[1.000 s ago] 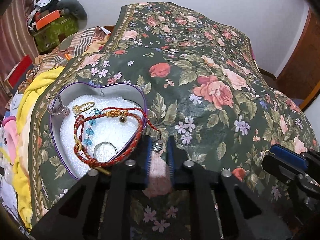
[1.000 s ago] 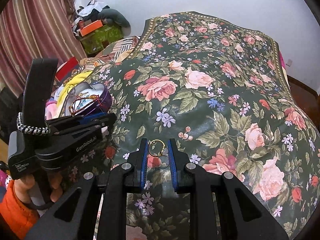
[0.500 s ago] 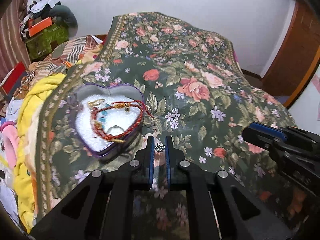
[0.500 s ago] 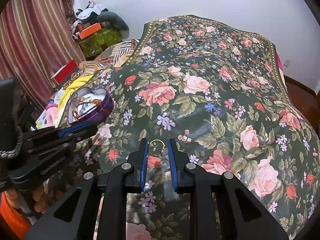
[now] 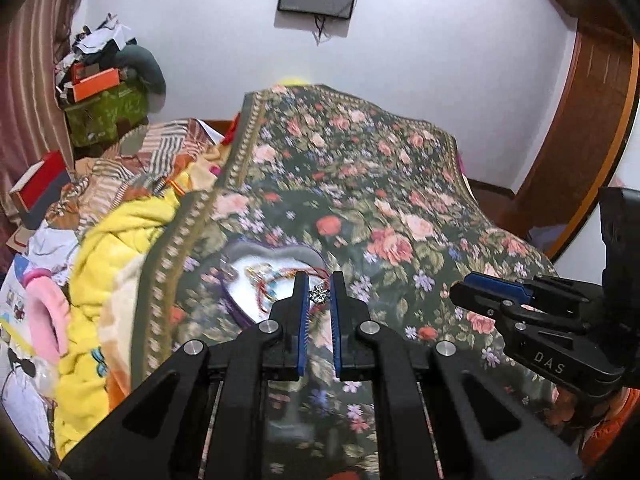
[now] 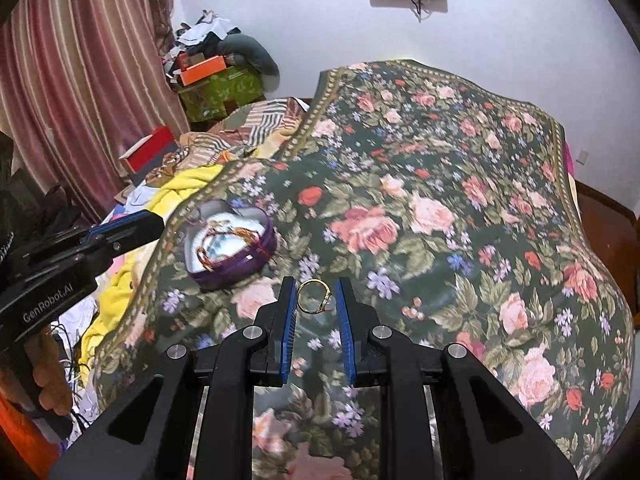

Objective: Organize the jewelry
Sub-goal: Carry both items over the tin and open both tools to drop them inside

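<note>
Room: a bedroom with a white wall, striped curtains and clutter beside the bed.
Bed: covered by a dark floral blanket; it carries everything.
Heart tin: purple, open, near the blanket's edge, with bracelets inside.
Right tool: pinches a gold ring in the air, well apart from the tin.
Left tool: pinches a small silver charm.
Risk: both pieces are thin; a weaker squeeze may drop them, and the busy flowers would hide them.
</note>
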Tool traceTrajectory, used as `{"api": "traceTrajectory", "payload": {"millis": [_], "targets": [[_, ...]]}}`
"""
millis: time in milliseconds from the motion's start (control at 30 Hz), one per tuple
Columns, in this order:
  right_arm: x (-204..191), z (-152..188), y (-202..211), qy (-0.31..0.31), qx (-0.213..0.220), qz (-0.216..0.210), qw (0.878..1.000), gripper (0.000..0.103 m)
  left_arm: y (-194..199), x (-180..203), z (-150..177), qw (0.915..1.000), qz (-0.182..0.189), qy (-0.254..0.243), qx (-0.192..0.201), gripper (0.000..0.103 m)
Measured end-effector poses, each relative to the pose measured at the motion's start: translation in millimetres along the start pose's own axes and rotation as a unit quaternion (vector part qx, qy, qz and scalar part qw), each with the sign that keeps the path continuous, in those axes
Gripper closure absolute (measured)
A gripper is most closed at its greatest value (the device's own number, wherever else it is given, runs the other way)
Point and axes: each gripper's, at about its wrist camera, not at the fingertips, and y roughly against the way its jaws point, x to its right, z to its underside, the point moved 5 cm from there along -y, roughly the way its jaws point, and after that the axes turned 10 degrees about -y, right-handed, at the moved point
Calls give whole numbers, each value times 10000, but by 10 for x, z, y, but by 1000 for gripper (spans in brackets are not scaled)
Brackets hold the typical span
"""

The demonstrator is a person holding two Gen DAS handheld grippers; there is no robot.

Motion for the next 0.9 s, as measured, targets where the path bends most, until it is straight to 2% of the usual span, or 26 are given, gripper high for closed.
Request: {"api": "traceTrajectory", "payload": {"millis": [267,500,900], "targets": [[-261,-195,-64,133,133,-102,9998,85,116,-305,-148,9997,-83,60,239,95],[-478,-263,-273,309,45,-192,9993,85,47,-406,-189,9996,-43,-15,281,95],[-637,-186,-778,538,-473,-268,9971,85,-414,-522,-41,9998,127,32,-138,95]]}}
